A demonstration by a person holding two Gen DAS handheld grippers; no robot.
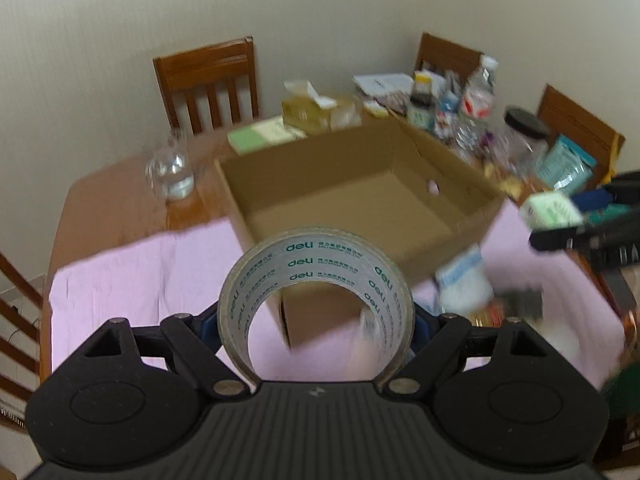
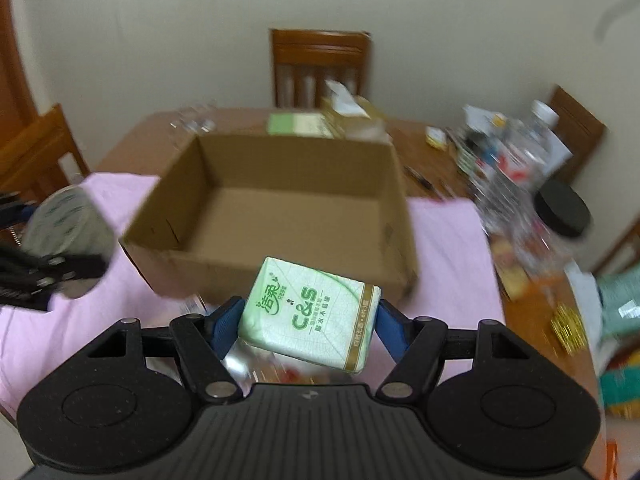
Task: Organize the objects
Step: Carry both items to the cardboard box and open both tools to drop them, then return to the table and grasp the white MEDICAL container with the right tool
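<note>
My left gripper (image 1: pixel 316 320) is shut on a roll of clear packing tape (image 1: pixel 316 276) printed "deli", held up in front of the open cardboard box (image 1: pixel 352 196). My right gripper (image 2: pixel 306 322) is shut on a green and white tissue pack (image 2: pixel 308 314), tilted, just short of the near wall of the cardboard box (image 2: pixel 280 200). In the left wrist view the tissue pack (image 1: pixel 550 210) and right gripper show at the right edge. The tape roll (image 2: pixel 66 220) shows at the left of the right wrist view. The box looks empty inside.
A pink cloth (image 1: pixel 128 276) covers the near part of the wooden table (image 1: pixel 112 200). A glass jug (image 1: pixel 170 172) stands left of the box. Bottles and jars (image 1: pixel 472 104) crowd the right side. A tissue box (image 1: pixel 308 110) and green packet (image 1: pixel 260 136) lie behind. Chairs (image 1: pixel 208 84) ring the table.
</note>
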